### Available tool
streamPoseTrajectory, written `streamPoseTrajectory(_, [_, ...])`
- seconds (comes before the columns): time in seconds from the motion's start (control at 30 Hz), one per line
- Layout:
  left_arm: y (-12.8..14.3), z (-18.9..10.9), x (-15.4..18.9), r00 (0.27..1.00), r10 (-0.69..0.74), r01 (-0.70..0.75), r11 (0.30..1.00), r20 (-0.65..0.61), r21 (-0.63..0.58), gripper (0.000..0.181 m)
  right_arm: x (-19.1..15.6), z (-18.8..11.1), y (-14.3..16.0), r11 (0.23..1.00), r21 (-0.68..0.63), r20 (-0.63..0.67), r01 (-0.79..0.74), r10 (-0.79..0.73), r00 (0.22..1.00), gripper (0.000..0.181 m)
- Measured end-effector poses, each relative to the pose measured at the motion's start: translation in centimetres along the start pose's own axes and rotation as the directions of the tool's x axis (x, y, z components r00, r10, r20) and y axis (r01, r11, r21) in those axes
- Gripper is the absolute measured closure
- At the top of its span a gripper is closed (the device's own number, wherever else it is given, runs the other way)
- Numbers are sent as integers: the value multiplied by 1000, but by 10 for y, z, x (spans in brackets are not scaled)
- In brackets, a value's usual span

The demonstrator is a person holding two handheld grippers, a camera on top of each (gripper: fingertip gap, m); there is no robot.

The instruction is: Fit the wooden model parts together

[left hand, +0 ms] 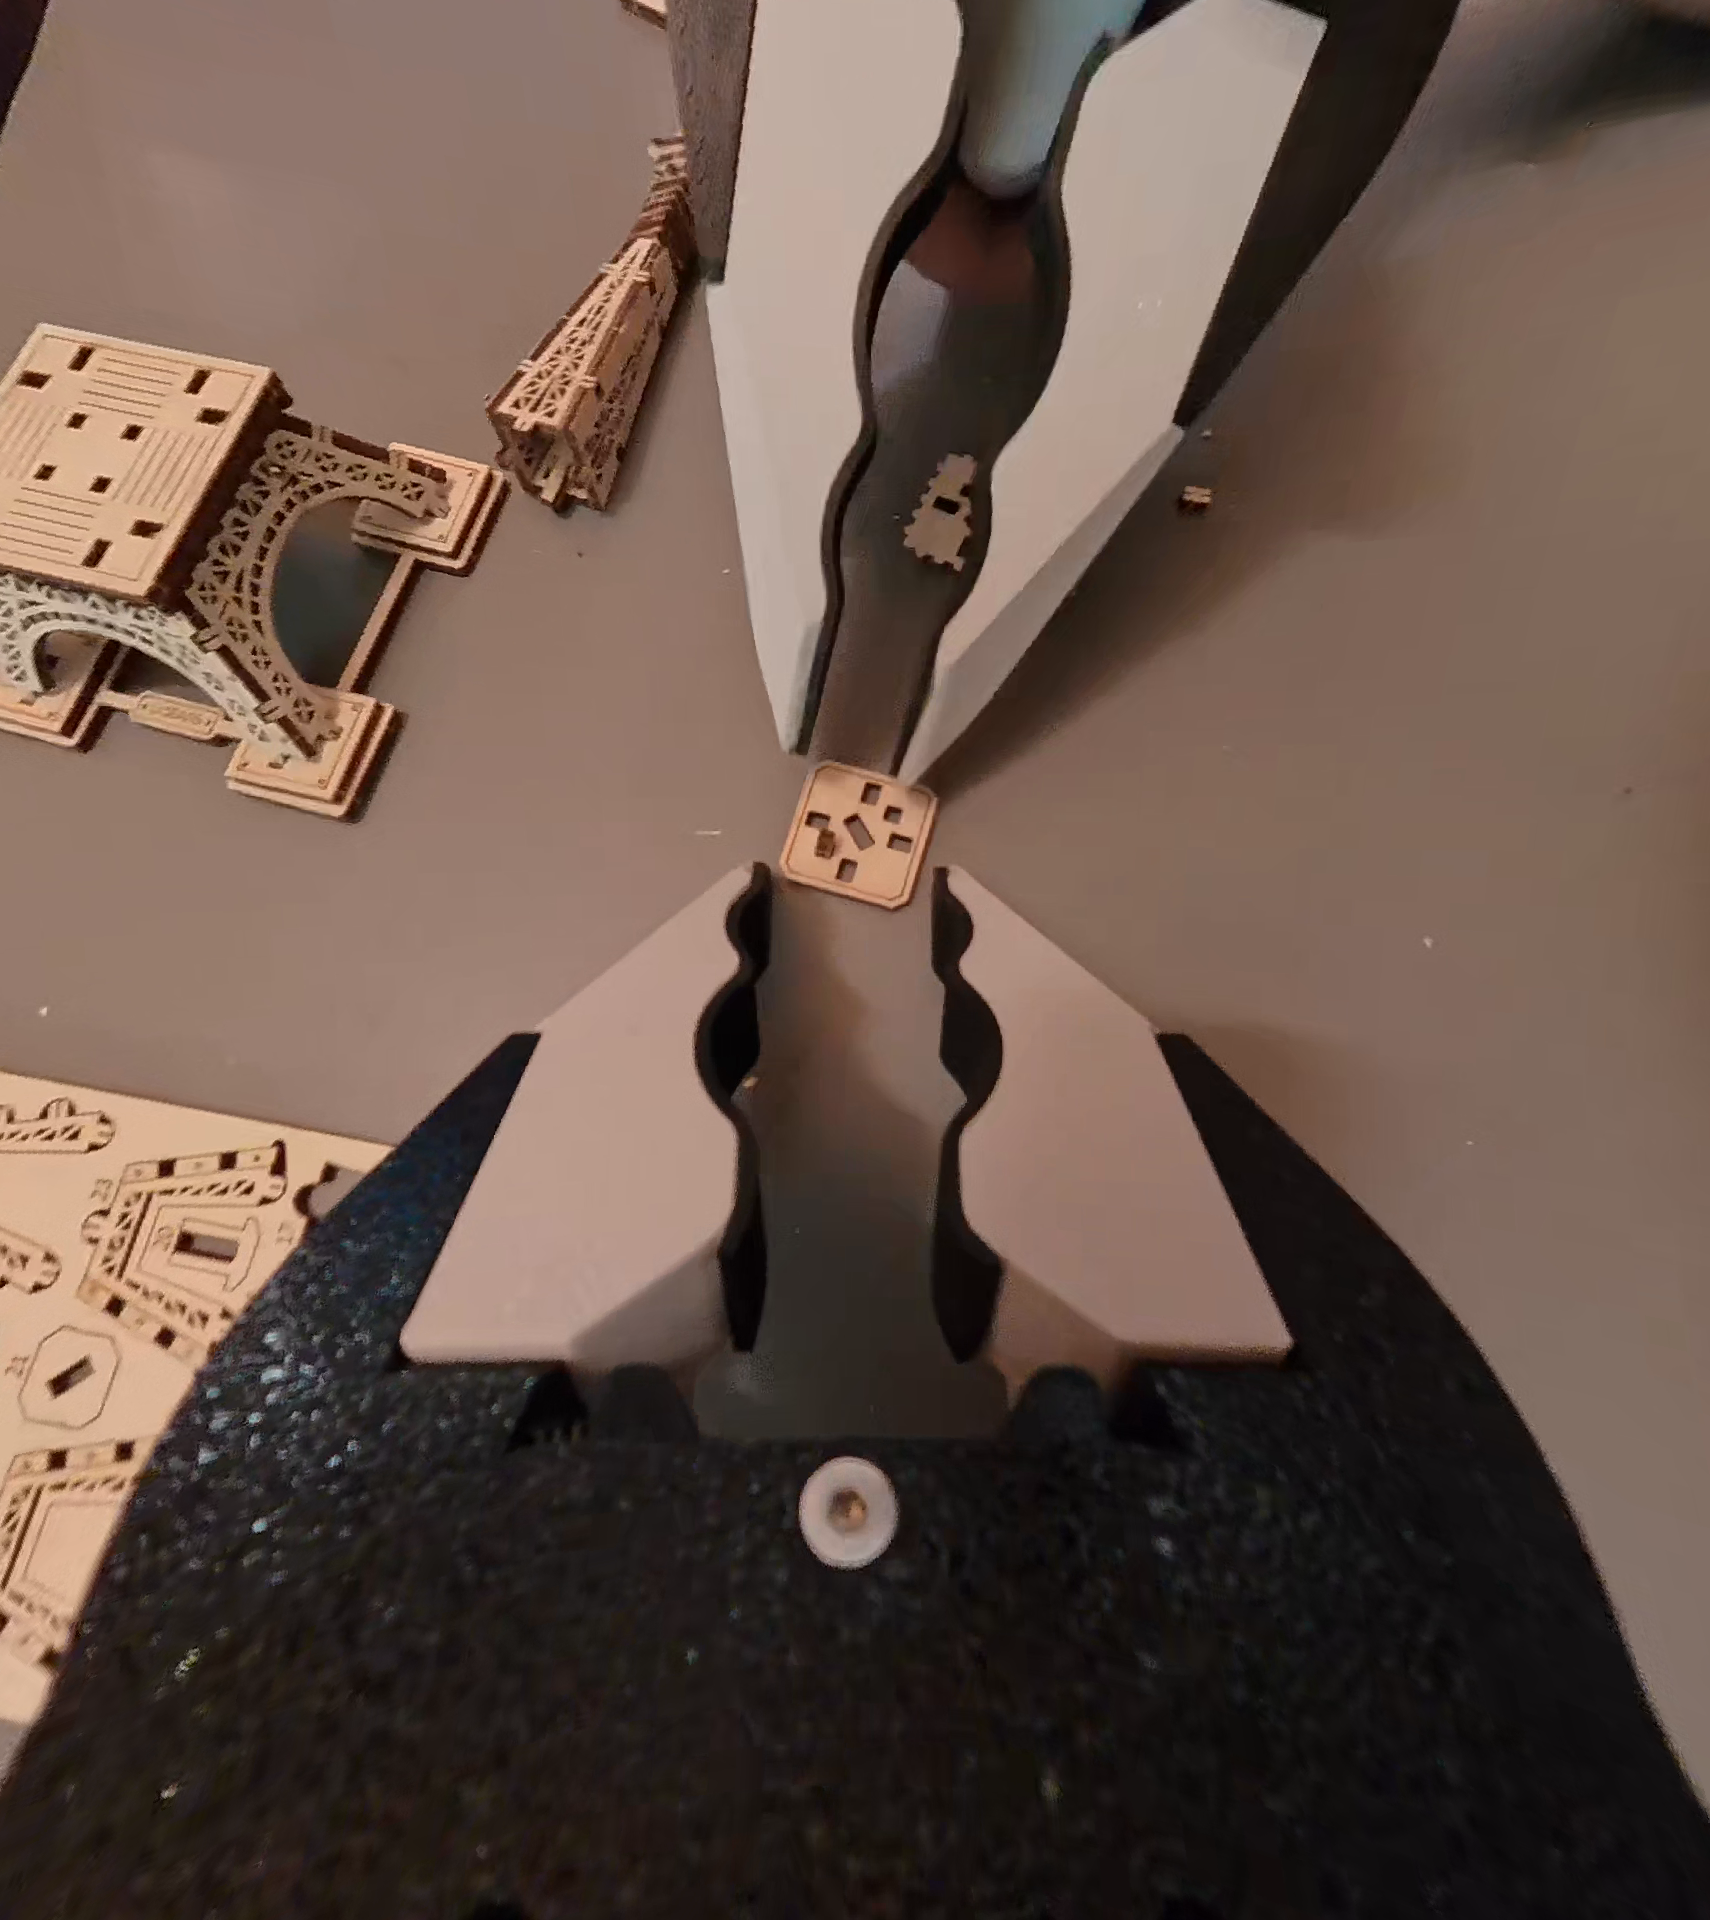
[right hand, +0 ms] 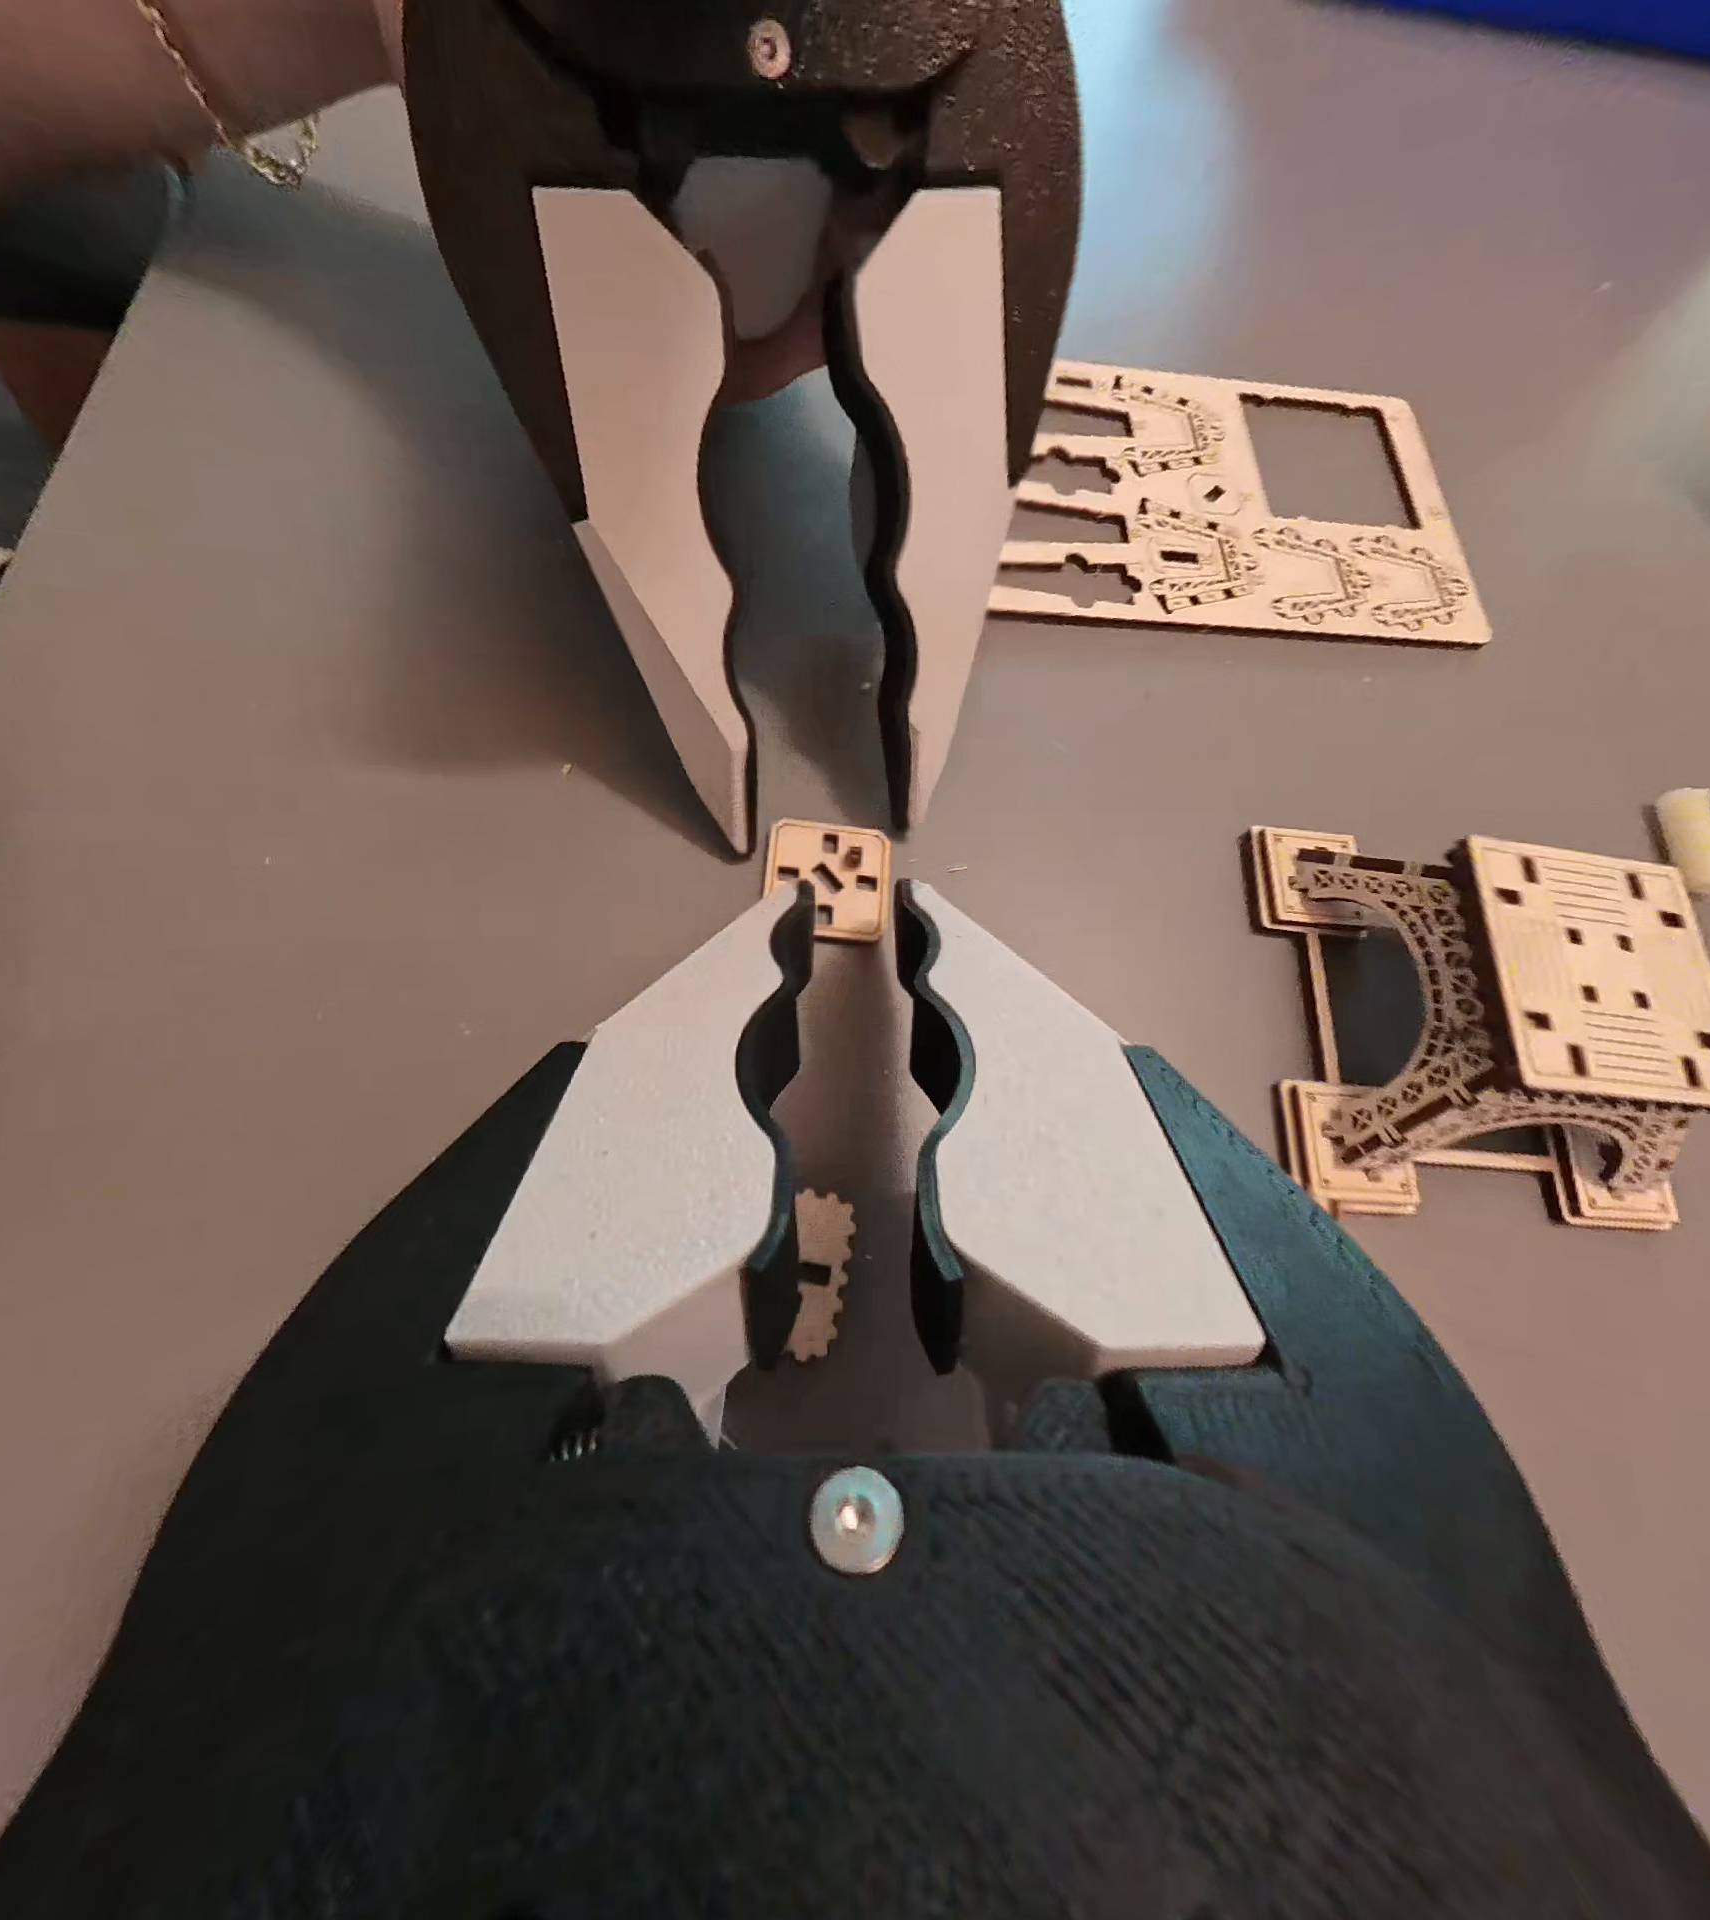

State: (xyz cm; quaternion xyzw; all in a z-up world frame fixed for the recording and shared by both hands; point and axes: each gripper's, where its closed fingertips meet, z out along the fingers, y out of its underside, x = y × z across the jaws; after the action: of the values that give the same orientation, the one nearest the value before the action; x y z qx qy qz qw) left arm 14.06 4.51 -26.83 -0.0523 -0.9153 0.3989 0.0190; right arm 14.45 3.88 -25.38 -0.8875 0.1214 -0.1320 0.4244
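Fingers of my left gripper [left hand: 851, 883] stand apart with nothing between them, their tips just short of the small square plate [left hand: 857, 837], which lies flat on the grey table [left hand: 1350, 935]. Fingers of my right gripper [right hand: 853, 894] are also parted, by a narrower gap, and grip nothing at the tips. A small toothed wooden piece [right hand: 815, 1283] sits deep in that gap against the pad at 9 o'clock; I cannot tell whether it is pinched or merely lodged there. In the left wrist view the same piece [left hand: 946, 511] shows between the right gripper's fingers.

The two grippers face each other tip to tip, with the plate between them. In the right wrist view the plate [right hand: 827, 878] lies just ahead of the tips, partly covered by the left-hand one.

From the plate, in the left wrist view, the arched tower base [left hand: 176, 561] stands at 9 to 10 o'clock, well apart. The tapered lattice section [left hand: 602, 353] lies on its side at 11 o'clock. The cut-out parts sheet [left hand: 51, 1278] lies at 8 o'clock. A tiny wooden offcut [left hand: 1197, 501] lies at 2 o'clock.

I judge the plate to be very light, thin and stiff, and pierced by slots that weaken it. It lies flush, so its faces offer no purchase. I would take it by two opposite edges, near the solid corners, with light pressure. The lattice parts look brittle, and I would hold them by their solid borders.
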Motion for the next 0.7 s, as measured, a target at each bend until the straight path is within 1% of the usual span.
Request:
streamPoseTrajectory(0.13, [-1,1,1,999,12,-11,1000,-33,5,153,1,7,-5,1000,9,-13,21,-21,1000,169])
streamPoseTrajectory(0.27, [-2,2,0,998,26,-26,1000,-50,6,157,2,10,-4,1000,-10,-6,28,-28,1000,180])
streamPoseTrajectory(0.33, [-2,3,0,998,27,-27,1000,-57,6,157,3,11,-5,1000,-11,0,26,-26,1000,181])
streamPoseTrajectory(0.43, [-2,3,1,998,29,-28,1000,-61,7,157,0,13,-6,999,-5,37,34,-34,999,181])
streamPoseTrajectory(0.57, [-2,3,0,998,28,-28,1000,-62,8,157,2,17,-3,998,-37,25,56,-55,998,178])
streamPoseTrajectory(0.7, [-2,3,0,998,24,-24,1000,-65,8,157,2,15,-2,997,-58,22,59,-58,998,175])
